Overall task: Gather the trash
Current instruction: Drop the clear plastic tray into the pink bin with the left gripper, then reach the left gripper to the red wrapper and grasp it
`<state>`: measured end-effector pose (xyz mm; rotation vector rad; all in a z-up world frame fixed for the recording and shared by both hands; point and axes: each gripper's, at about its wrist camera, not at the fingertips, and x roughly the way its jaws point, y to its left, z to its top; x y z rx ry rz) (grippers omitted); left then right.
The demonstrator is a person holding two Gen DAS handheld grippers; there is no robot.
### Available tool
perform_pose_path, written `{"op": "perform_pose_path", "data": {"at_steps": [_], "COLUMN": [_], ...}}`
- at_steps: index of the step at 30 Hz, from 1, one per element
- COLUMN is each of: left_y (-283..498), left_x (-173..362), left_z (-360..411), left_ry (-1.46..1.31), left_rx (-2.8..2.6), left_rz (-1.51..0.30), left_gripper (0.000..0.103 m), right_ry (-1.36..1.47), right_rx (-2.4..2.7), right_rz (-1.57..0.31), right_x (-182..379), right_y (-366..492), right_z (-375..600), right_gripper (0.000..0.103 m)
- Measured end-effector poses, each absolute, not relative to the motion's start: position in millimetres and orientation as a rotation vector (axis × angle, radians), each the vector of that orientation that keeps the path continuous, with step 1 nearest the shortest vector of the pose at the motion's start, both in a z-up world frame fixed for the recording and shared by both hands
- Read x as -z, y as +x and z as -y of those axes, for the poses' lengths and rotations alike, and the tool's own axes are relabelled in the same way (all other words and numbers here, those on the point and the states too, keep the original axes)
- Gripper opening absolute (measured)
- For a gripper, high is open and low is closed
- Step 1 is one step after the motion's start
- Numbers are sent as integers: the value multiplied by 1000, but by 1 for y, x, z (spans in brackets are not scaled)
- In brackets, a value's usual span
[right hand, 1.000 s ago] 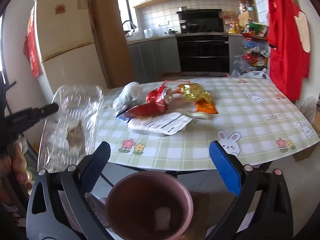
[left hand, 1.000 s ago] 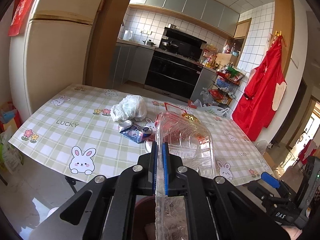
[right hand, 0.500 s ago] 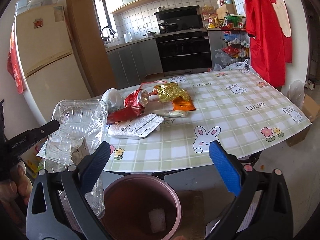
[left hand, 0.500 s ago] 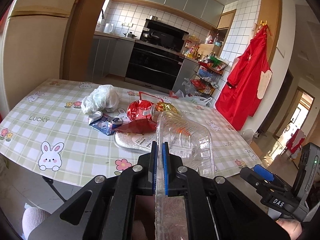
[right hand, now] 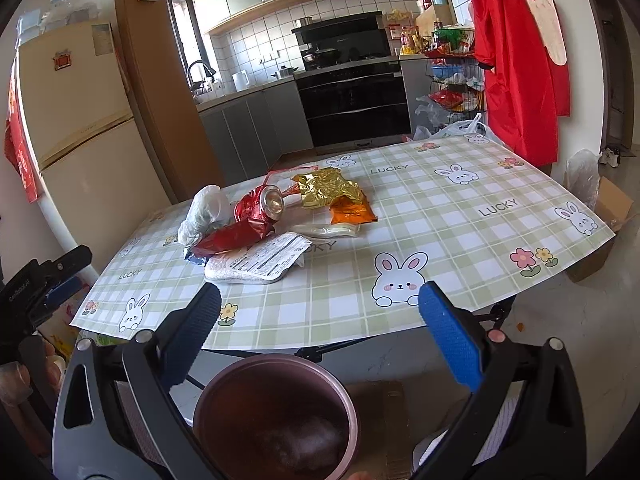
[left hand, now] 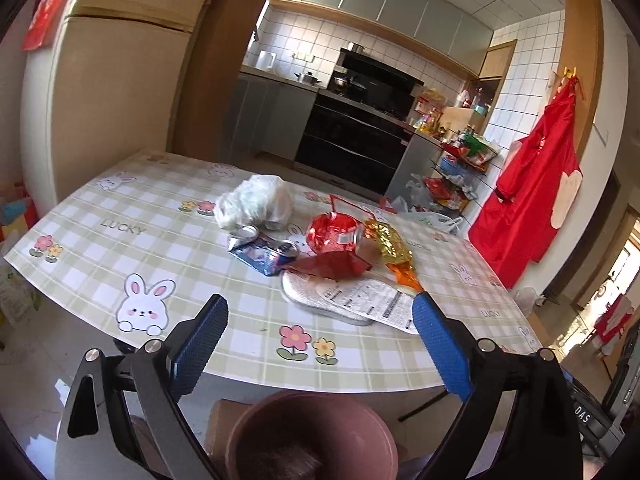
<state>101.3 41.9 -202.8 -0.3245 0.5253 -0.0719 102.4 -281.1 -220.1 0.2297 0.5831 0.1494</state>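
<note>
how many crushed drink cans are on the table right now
2. A red can lies mid-pile beside the gold wrapper; a blue can lies flattened in front of the white plastic bag. More may hide under the wrappers.

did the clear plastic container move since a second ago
Yes. It was clamped in the left gripper, sticking up in front of the table. Now the jaws are opening with nothing between them, and something pale lies inside the pink bin below.
</note>
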Motion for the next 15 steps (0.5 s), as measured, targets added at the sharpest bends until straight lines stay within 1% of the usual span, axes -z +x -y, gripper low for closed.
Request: {"op": "perform_pose_path", "data": {"at_steps": [6,15], "left_y": [96,93], "left_x": [207,208], "left_z": [-69,-85], "left_ry": [-342,-351], "left_rx": [-19,-53], "left_rz": [-528,-520], "left_gripper": [93,93], "right_ry": [224,215], "right_rx": [-152,-151], "right_rz": [-593,-613], "right_x": [221,227], "right_y": [102,103], "right_z": [279,276], "right_gripper": [97,97]}}
